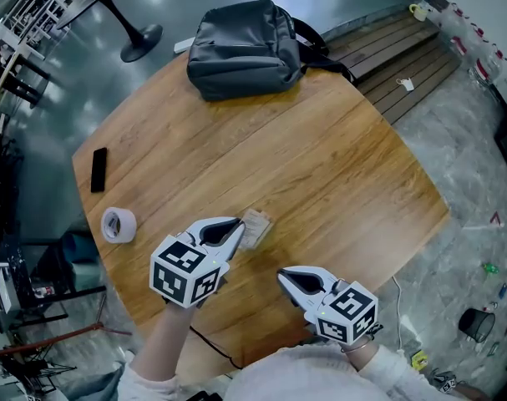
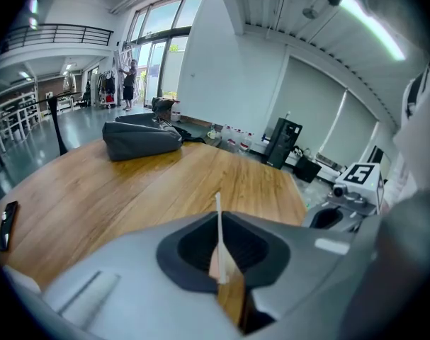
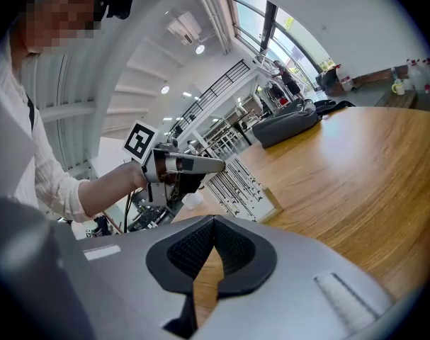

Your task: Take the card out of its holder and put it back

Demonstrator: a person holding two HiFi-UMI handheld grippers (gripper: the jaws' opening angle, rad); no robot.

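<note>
Left tool pinches the holder, right tool idle

The left tool (image 1: 235, 230) clamps the holder (image 1: 256, 227) by one edge, low over the bench (image 1: 320, 157) near its front edge. The right tool (image 1: 283, 277), closed on nothing, has the holder ahead-left.

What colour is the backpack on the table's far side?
A dark grey fabric backpack; best in the head view.
</note>
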